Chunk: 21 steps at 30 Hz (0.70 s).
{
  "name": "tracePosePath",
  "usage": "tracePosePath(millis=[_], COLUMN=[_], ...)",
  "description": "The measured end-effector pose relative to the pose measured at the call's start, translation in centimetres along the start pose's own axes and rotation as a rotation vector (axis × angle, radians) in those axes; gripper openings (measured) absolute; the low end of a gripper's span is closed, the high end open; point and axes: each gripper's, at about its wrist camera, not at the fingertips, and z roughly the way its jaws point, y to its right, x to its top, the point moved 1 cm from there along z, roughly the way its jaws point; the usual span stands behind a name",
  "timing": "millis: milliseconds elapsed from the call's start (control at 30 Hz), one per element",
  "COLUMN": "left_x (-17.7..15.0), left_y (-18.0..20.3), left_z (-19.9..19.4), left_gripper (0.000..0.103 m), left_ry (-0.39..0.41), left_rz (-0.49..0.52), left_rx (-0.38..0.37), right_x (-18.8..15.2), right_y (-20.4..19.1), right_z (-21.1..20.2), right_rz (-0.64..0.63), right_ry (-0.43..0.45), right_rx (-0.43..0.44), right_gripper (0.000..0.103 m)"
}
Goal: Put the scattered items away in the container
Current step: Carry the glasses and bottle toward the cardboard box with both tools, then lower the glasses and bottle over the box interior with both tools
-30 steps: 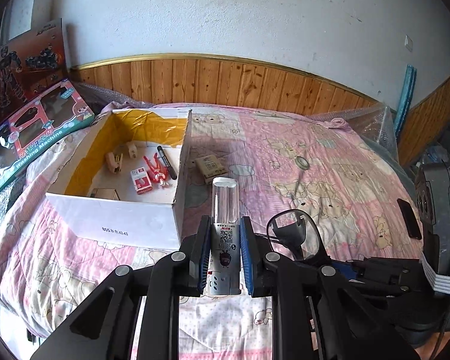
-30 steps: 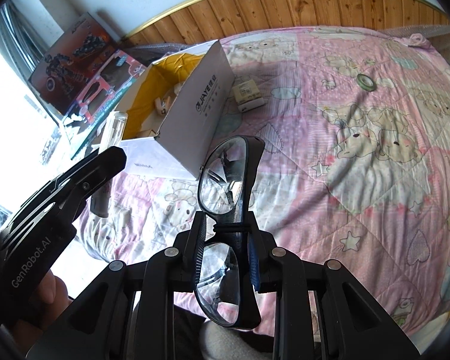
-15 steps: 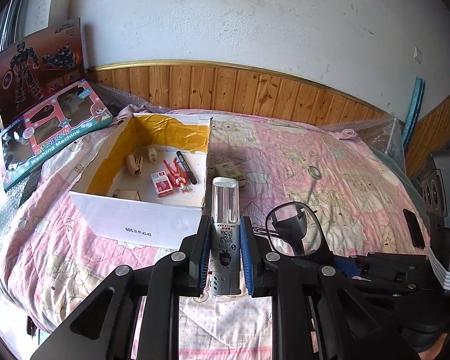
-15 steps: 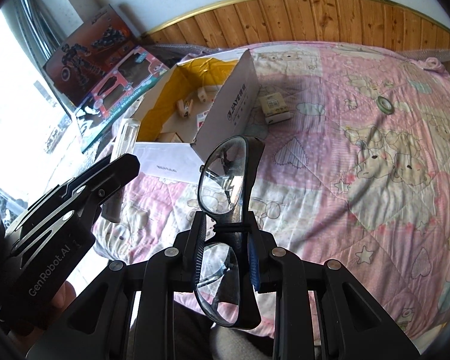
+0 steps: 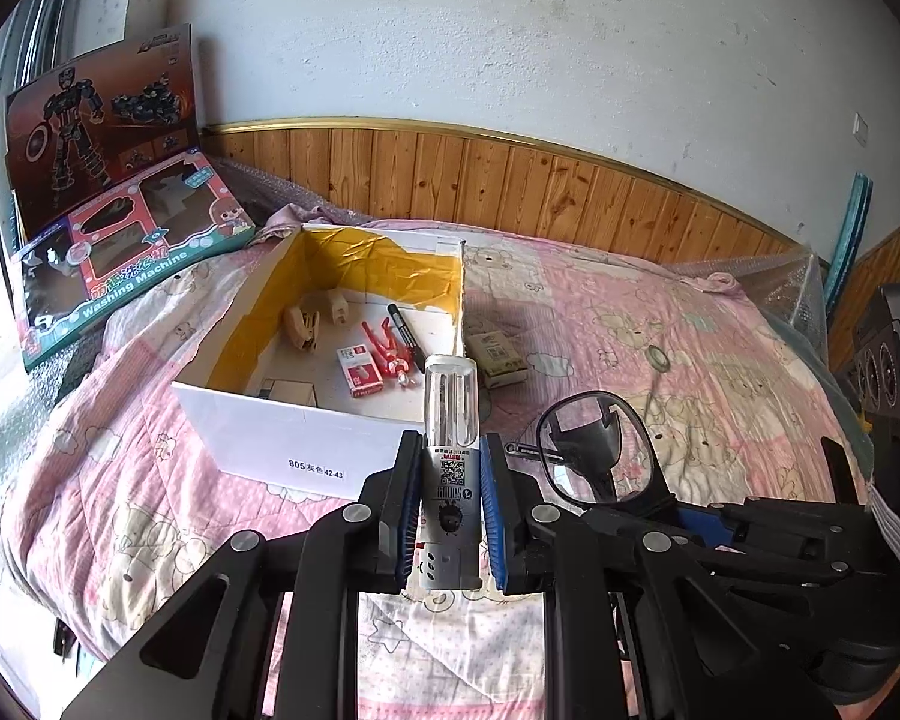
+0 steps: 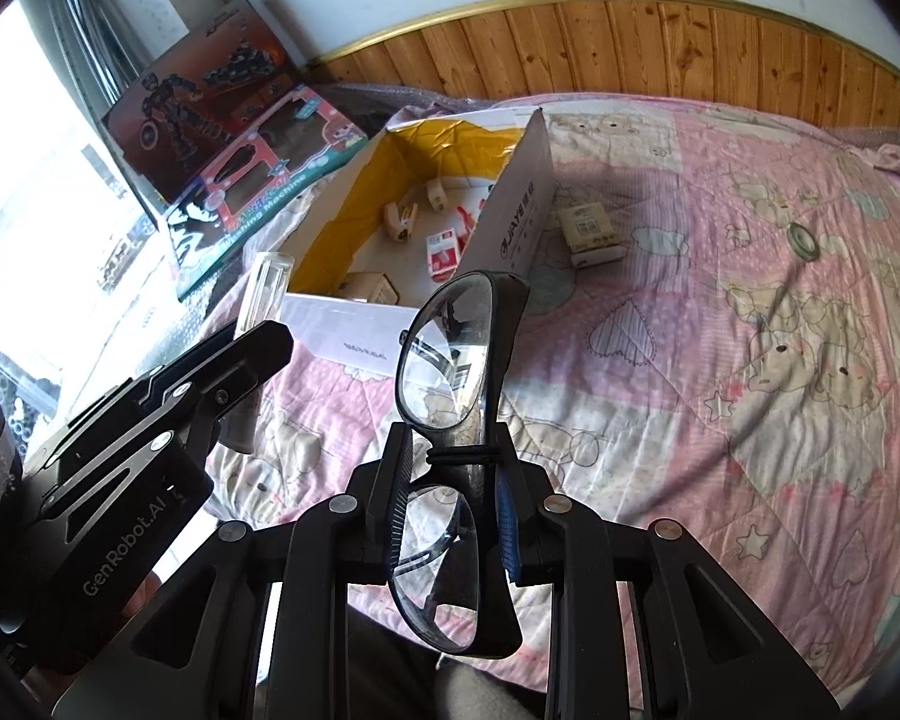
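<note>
1. Currently, the left tool (image 5: 450,510) is clamped on a slim silver-and-clear plastic cylinder with a QR-code label (image 5: 452,468); the cylinder stands upright between the blue pads, its clear top rising above the fingertips.
2. The right tool (image 6: 453,510) is clamped on a pair of black-framed clear-lens glasses (image 6: 459,360); the pads grip the frame near the bridge, so one lens stands above the fingers and the other hangs below them.
3. Both tools hover side by side above the near edge of a bed with a pink cartoon-print quilt (image 6: 720,300).
4. An open white cardboard box with a yellow-taped inner wall (image 5: 282,426) rests on the quilt, ahead of the left tool and ahead-left of the right tool.
5. Box contents: a black marker pen (image 5: 407,330), a red clip (image 5: 384,351), a small red-and-white packet (image 5: 360,369), and two beige pieces (image 5: 303,327) at the left side.
6. A small cream carton (image 6: 591,228) lies on the quilt just outside the right wall of the box.
7. A small round ring-shaped item (image 6: 804,238) lies on the quilt, well apart from the box.
8. Two printed toy boxes (image 5: 126,264) lean beside the bed, left of the white box.
</note>
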Motion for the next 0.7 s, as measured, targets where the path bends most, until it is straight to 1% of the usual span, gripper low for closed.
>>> tracePosePath(millis=[400, 700], left_x=[1.2, 2.4], left_y=[-2.9, -4.1], left_z=[0.5, 1.2], left_gripper=[0.019, 0.019], left_ry=[-0.005, -0.006], left_rz=[-0.035, -0.044], left_rx=[0.042, 0.060], right_x=[2.4, 4.3], right_y=[-2.5, -3.2], right_z=[1.4, 2.2], right_rz=[-0.041, -0.056], right_ry=[-0.003, -0.002], right_rx=[0.030, 0.038], right_gripper=[0.026, 0.026])
